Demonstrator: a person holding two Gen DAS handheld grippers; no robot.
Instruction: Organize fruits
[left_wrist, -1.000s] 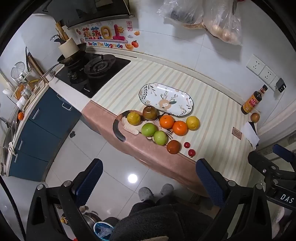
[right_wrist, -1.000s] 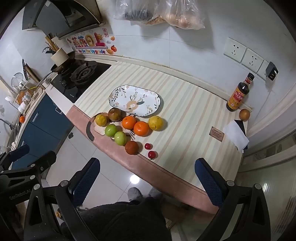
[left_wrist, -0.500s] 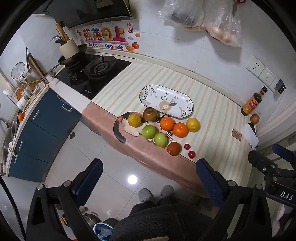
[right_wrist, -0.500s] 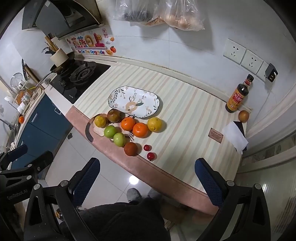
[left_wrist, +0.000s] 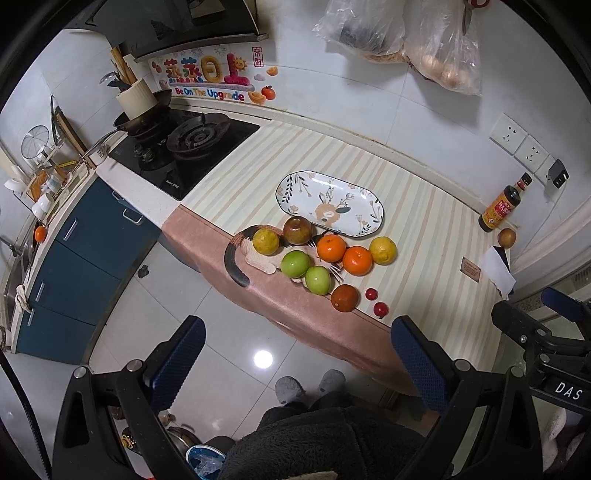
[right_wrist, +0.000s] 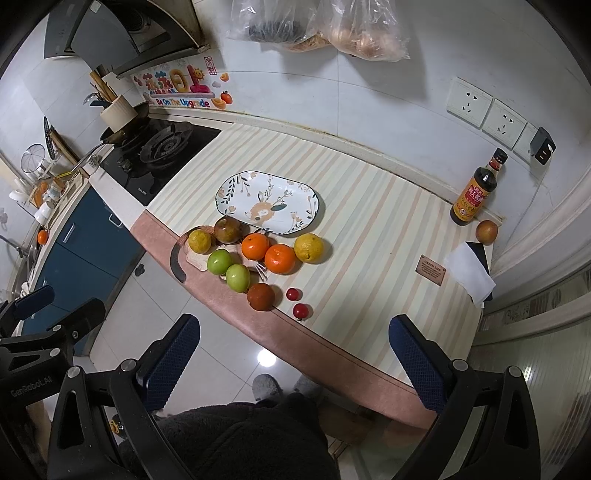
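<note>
A cluster of fruit lies near the counter's front edge: two green apples, two oranges, yellow citrus, a brownish apple, a dark red-orange fruit and two small red fruits. An empty oval floral plate sits just behind them; it also shows in the right wrist view. My left gripper is open and empty, high above the floor in front of the counter. My right gripper is open and empty, held high too.
A gas stove with a pan stands at the left. A sauce bottle, a small brown fruit, a tissue and a label card sit at the counter's right end. Bags hang on the wall.
Both views have shifted very slightly; the counter sits a little farther away. Nothing on the counter moved and both grippers stay open.
</note>
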